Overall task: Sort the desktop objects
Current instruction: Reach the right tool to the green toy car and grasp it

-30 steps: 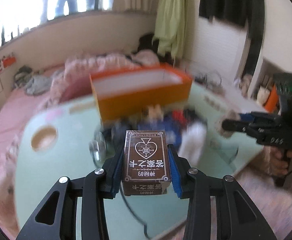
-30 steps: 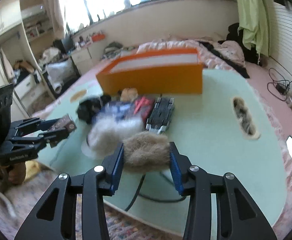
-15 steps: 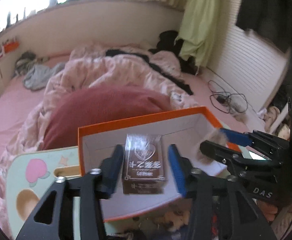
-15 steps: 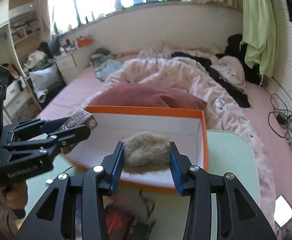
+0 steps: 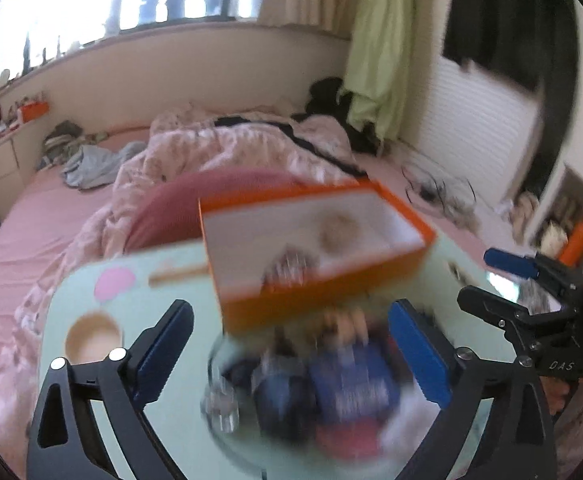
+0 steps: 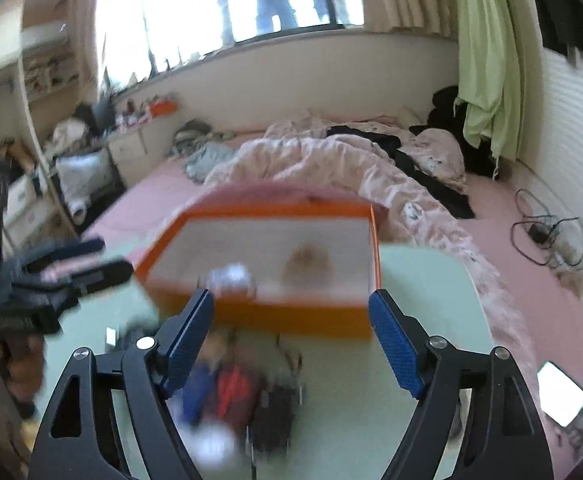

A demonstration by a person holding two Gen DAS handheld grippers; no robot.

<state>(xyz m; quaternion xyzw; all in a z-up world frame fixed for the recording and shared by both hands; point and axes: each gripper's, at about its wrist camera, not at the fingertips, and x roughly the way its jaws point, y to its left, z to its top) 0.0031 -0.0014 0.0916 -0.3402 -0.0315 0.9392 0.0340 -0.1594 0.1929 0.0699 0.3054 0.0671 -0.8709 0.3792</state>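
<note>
An orange box (image 5: 319,304) (image 6: 275,312) with a white inside stands at the far side of the pale green table (image 5: 131,320). Inside it lie the brown card pack (image 5: 289,266) (image 6: 229,276) and the tan fur ball (image 5: 337,230) (image 6: 307,264). My left gripper (image 5: 291,350) hangs above the table in front of the box, its jaws opening wide with nothing between them. My right gripper (image 6: 291,334) is likewise in front of the box, jaws opening and empty. Each gripper shows in the other's view: the right gripper (image 5: 503,280) and the left gripper (image 6: 87,258).
A blurred heap of small objects (image 5: 331,392) (image 6: 243,392) lies on the table under both grippers: blue, red, black and white things. Behind the table is a bed with a pink quilt (image 6: 331,168). A white phone (image 6: 561,398) lies right of the table.
Both grippers let go over the box: the card pack and the fur ball now lie inside it. Both grippers then drew back toward the near side, jaws spread wide.
</note>
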